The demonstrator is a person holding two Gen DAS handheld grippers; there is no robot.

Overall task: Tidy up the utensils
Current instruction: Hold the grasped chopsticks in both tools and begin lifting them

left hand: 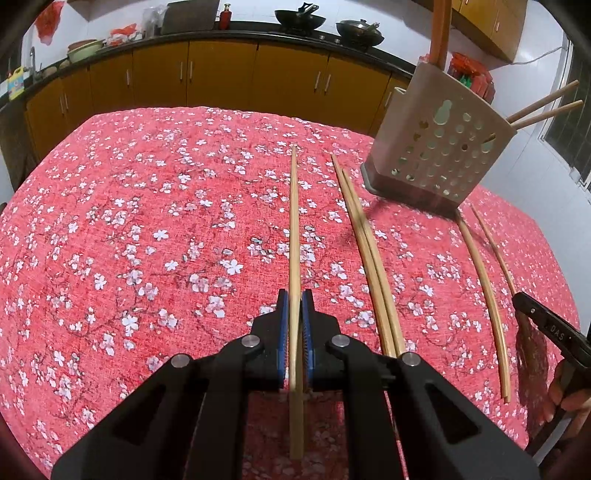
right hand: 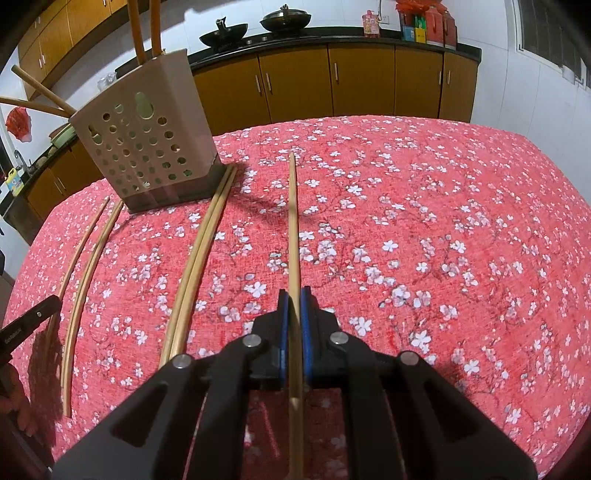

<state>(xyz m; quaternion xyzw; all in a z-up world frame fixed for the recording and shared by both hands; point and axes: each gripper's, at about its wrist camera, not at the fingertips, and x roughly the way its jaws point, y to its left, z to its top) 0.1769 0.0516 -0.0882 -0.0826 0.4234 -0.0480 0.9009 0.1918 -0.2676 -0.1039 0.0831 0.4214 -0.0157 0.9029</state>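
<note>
First chopstick clamped between the fingers of the left gripper, pointing ahead across the desk. Second chopstick pinched likewise in the right gripper. Right of the left fingers: a touching pair, then the perforated holder. From the right wrist, both left of the fingers. Tins visible from the right wrist only.

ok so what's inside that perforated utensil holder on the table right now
Wooden chopsticks and two orange handles stick out the top of the utensil holder. Their lower ends are hidden by its wall; anything else inside cannot be seen.
</note>
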